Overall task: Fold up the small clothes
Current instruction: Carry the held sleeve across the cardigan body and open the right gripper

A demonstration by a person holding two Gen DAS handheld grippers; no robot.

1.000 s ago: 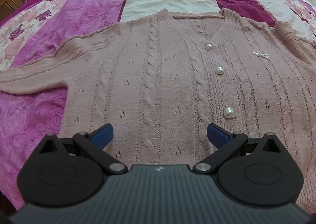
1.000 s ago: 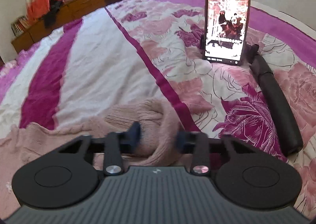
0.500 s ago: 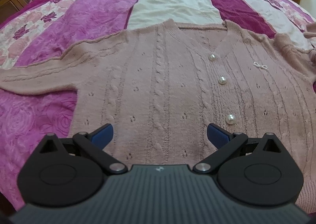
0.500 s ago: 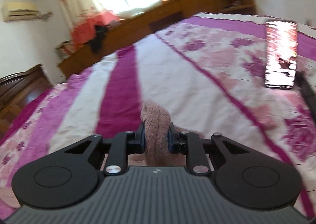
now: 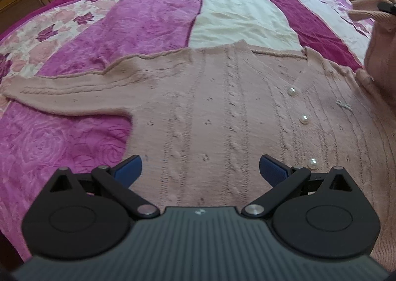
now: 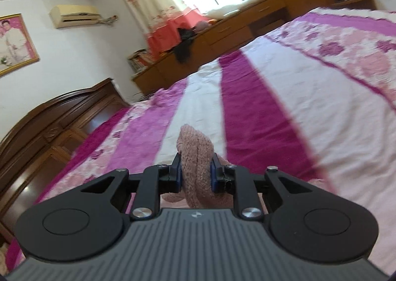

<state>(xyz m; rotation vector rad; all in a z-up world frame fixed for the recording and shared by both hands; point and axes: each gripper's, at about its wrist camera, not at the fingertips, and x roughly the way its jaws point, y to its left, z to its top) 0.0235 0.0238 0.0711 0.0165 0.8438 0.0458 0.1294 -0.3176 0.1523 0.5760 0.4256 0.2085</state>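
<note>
From the left, our left gripper (image 5: pixel 200 169) hovers spread and empty over the cardigan (image 5: pixel 222 112) lying flat on the bed (image 5: pixel 148 15); from the right, our right gripper (image 6: pixel 196 175) clamps its sleeve (image 6: pixel 196 154) (lifted, presumably to fold inward).

The cardigan's (image 5: pixel 212 112) hem hides behind the left gripper (image 5: pixel 200 169); its lifted sleeve (image 5: pixel 378 40) runs off the right edge. The bedspread (image 6: pixel 284 97) is blurred.

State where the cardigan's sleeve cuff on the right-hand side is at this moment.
In the right wrist view the cuff is pinched in the right gripper, lifted above the bedspread. The left wrist view shows it raised at the far right, beyond the cardigan.
</note>
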